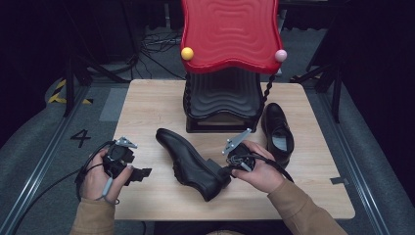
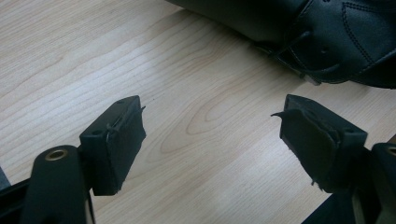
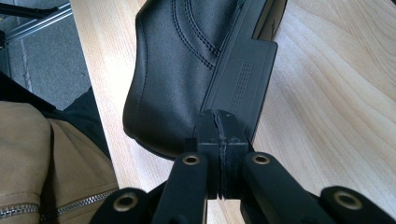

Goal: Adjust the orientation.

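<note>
A black leather shoe (image 1: 188, 159) lies on its side mid-table, toe to the far left, heel toward me. My right gripper (image 1: 222, 171) is at that heel. In the right gripper view its jaws (image 3: 219, 126) are shut pad to pad, tips against the shoe's heel block (image 3: 243, 79), nothing visibly pinched between them. My left gripper (image 1: 142, 174) is held left of the shoe, open. In the left gripper view the left gripper (image 2: 210, 135) has bare wood between its jaws, with the shoe (image 2: 336, 37) beyond at upper right. A second black shoe (image 1: 278, 132) stands upright at the right.
A stand with a wavy red top (image 1: 230, 29) and a black ribbed base (image 1: 222, 98) sits at the table's back centre, with a yellow ball (image 1: 187, 53) and a pink ball (image 1: 280, 55) at its corners. The wooden table (image 1: 147, 107) has bare room at left.
</note>
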A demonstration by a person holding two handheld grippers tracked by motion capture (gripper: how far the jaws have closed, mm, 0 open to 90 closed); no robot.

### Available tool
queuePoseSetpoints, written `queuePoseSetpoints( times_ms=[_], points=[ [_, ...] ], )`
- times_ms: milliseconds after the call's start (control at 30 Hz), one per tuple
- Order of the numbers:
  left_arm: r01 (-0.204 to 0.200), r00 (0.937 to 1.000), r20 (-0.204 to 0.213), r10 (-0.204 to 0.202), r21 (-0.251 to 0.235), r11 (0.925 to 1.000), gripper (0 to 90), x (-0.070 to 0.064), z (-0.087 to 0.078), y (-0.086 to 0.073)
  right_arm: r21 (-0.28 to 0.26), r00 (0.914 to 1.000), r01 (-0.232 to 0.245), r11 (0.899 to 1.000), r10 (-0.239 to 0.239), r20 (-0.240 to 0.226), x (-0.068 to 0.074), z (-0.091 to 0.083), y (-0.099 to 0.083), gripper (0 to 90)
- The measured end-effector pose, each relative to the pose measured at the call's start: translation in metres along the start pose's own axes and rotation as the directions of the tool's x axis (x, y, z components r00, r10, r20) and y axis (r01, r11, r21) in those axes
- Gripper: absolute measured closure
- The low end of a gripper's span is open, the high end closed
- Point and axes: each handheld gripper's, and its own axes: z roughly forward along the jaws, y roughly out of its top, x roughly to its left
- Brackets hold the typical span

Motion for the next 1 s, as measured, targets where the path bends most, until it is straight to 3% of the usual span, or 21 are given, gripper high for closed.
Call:
queuePoseSetpoints(
  times_ms=[800, 1000],
  points=[
    [0.007, 1.0, 0.002, -0.007, -0.008, 0.9999, 22.1, 0.001, -0.001, -0.001, -0.016, 0.9998, -0.018, 1.0, 0.019, 0.01, -0.006, -0.002, -0.003, 90.0],
    [0.005, 1.0, 0.002, -0.005, -0.007, 1.0, 22.1, 0.0, 0.0, 0.0, -0.017, 0.9959, -0.016, 1.0, 0.018, 0.089, -0.012, -0.008, -0.005, 90.0]
  ],
)
